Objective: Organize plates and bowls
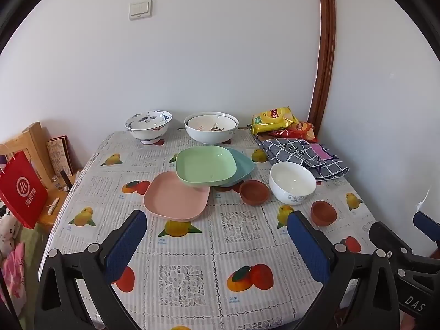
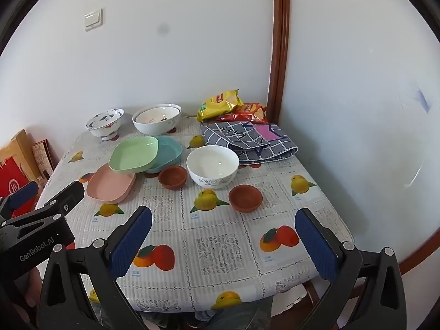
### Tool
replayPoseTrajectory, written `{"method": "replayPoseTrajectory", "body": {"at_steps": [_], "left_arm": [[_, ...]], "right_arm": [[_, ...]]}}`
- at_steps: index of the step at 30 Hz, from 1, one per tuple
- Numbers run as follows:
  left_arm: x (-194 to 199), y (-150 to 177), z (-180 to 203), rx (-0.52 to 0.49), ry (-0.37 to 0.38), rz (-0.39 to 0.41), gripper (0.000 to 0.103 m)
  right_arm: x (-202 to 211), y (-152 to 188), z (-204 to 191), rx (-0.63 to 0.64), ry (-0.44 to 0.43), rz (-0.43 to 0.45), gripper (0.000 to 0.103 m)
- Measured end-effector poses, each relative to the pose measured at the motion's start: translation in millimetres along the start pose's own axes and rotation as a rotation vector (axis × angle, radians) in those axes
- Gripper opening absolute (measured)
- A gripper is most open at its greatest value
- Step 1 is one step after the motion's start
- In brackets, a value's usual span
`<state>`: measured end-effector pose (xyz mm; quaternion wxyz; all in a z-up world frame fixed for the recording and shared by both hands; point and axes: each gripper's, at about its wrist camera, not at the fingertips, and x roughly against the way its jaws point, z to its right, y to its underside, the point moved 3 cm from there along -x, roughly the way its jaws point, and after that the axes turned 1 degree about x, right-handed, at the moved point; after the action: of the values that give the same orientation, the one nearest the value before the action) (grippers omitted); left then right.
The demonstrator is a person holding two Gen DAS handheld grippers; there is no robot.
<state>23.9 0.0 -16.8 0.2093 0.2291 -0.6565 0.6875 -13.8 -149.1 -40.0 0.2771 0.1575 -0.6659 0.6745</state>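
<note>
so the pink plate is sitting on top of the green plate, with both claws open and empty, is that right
Not quite: the stacking is reversed. The green plate sits on top, overlapping the pink plate and a teal plate; the left wrist view shows this plainly. The rest holds: the left claw and right claw are open and empty.

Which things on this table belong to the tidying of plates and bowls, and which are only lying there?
Belong: green plate, teal plate, pink plate, white bowl, two brown bowls, patterned bowl, nested bowls.
Lying about: snack bags, checked cloth.
</note>
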Motion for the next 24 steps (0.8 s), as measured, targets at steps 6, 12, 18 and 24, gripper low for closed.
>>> {"method": "replayPoseTrajectory", "body": {"at_steps": [6, 12, 18, 24], "left_arm": [[2, 0, 6, 0.006, -0.006, 0.002, 0.103], [6, -5, 0, 0.01, 0.008, 0.002, 0.103], [7, -4, -3, 0.011, 0.011, 0.007, 0.103], [7, -3, -3, 0.01, 0.007, 0.004, 0.103]], "right_arm": [[0, 1, -3, -0.008, -0.005, -0.013, 0.103], [2, 0, -4, -0.003, -0.008, -0.008, 0.103], [2, 1, -2, -0.012, -0.009, -0.011, 0.103], [3, 0, -2, -0.014, -0.007, -0.013, 0.103]]}}
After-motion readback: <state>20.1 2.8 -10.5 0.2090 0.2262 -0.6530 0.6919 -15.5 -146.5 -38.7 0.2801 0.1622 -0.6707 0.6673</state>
